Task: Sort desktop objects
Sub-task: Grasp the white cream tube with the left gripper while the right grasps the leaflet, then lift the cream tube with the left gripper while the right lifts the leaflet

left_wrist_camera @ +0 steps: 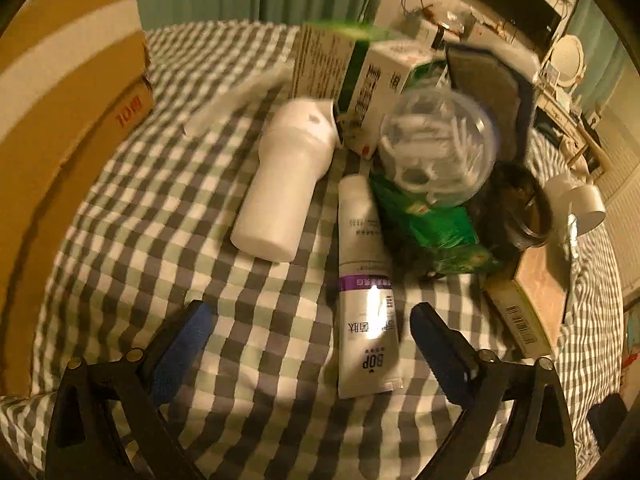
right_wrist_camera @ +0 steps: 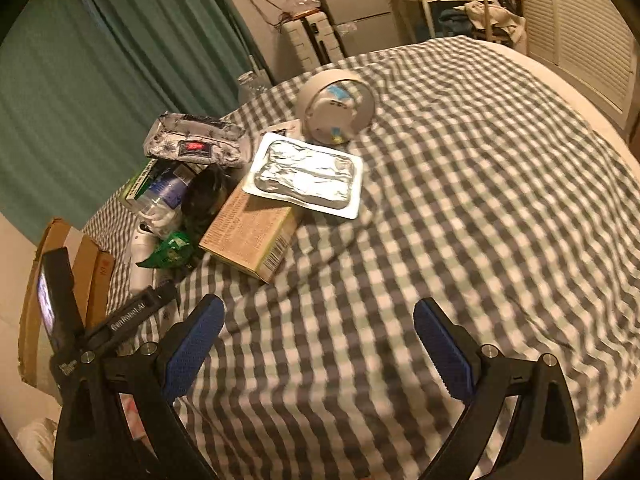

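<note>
My left wrist camera looks steeply down past its two fingers at close range onto the checked cloth (left_wrist_camera: 132,216); the white tube (left_wrist_camera: 366,304) fills lower centre. My right wrist camera sits farther back and shallower, facing across the cloth toward the room. Both views share the pile: the green packet (left_wrist_camera: 432,228) (right_wrist_camera: 172,248) and the cardboard box (left_wrist_camera: 60,128) (right_wrist_camera: 92,276), at the left edge of each.

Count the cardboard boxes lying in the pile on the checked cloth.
2 visible: a white and green box at the far end, and a tan box under the foil pack. More may be hidden.
</note>
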Motion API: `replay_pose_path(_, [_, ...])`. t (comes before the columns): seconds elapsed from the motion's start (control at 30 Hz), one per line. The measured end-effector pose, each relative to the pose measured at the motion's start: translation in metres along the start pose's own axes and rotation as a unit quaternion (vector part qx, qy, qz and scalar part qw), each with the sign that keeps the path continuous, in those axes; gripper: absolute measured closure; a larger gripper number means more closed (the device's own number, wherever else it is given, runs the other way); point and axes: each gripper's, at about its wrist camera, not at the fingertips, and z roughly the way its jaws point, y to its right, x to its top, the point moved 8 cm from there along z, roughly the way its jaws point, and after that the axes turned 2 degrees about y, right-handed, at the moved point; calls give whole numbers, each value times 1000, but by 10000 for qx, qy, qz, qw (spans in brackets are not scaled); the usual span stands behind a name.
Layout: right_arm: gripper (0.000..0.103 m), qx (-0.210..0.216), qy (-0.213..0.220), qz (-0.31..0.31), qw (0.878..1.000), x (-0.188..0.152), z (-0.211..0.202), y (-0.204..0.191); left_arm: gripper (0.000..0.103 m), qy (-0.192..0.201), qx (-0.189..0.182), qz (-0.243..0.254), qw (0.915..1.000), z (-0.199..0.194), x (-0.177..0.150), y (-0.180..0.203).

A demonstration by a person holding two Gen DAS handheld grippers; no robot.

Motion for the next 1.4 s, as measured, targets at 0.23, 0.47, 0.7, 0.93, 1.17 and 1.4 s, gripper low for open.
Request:
replay_pose_path(0.23, [7,203,-185,125,9995,15,49,-33,67,323,250,440,9982,-14,0,-10])
replay_pose_path(0.47, [5,-118,-382,39,9992,18,89,-60,71,444,339,419,9976,-24,-3,-24])
replay_pose_path(0.7, [6,-421,-514,-35,9978,26,112,-64,71,485,269,431,9975,-28,-8,-30])
replay_pose_path(0.93, [19,-353,-643,-480,9962,-1,70,-53,73,439,39,478,9979,-39,-18,-32])
replay_pose_path(1.17, [19,-656,-1049,-1001,9873,-55,16,-28,73,129,-372,740,9965,-58,-37,-26])
replay_pose_path(1.4, [19,-898,-1112,-505,9884,-66,-9,31,73,-219,-390,846,9954,-44,-35,-28])
